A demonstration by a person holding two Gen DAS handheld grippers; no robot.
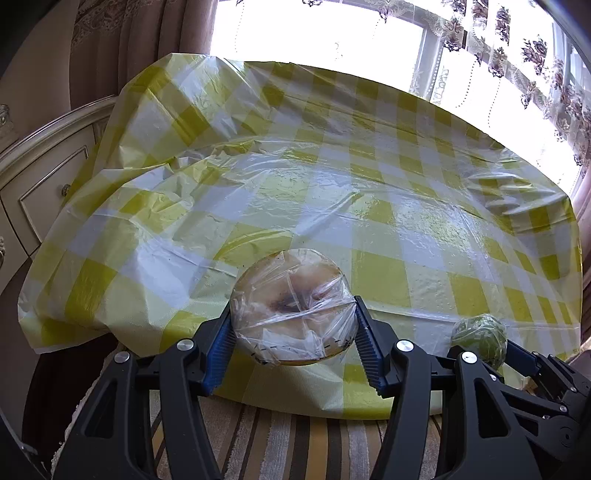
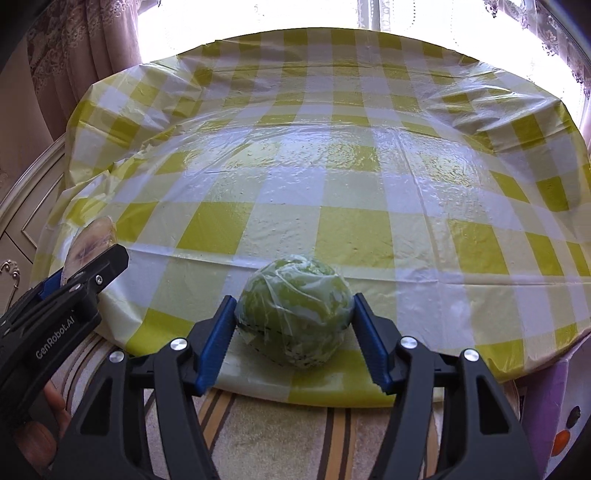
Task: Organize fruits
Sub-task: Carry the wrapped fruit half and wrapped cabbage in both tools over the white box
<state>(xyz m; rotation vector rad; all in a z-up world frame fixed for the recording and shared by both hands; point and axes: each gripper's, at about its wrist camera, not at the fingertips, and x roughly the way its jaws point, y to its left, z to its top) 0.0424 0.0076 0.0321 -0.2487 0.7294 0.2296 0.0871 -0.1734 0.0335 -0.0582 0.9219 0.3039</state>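
Wrapped fruits: pale halved fruit [image 1: 291, 306] clamped in left hand-held gripper [image 1: 293, 325] | green fruit [image 2: 295, 312] clamped in right hand-held gripper [image 2: 295, 325] | both above surface [image 2: 332, 184] near edge, seemingly for carrying.

Blown-out window [image 1: 317, 33] backlight, glare on tablecloth [image 2: 332, 155], fisheye-warped edges.

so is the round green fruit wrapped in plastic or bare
Wrapped: crinkled clear film with white glare streaks covers the round green fruit, held between the right gripper fingers.
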